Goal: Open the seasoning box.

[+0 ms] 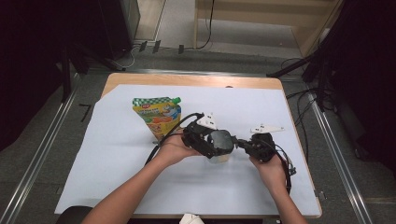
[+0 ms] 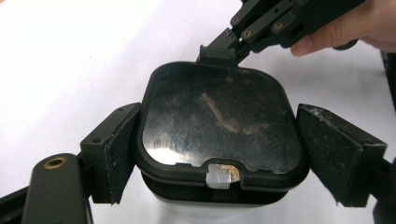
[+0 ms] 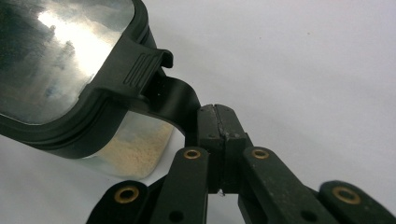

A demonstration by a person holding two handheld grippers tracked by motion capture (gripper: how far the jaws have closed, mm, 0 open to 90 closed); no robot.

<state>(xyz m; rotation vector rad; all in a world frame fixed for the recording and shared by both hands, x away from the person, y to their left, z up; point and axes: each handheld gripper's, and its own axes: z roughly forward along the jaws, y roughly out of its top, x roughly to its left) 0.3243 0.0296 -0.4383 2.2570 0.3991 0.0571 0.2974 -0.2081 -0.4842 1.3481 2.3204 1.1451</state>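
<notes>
Pale powder point(image 3: 140, 144) inside black-lidded jar point(image 2: 219, 121)

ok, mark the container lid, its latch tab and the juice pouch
container lid point(image 2: 217, 123), left gripper view, middle of the dark top.
latch tab point(image 3: 175, 100), right gripper view, black strap beside the tongs.
juice pouch point(image 1: 159, 116), high view, printed front.

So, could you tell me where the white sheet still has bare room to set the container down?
The white sheet is bare along its left side, below the juice pouch, and across the far right corner beyond the right gripper. The middle is crowded: both hands, the left gripper and the container meet there.
</notes>
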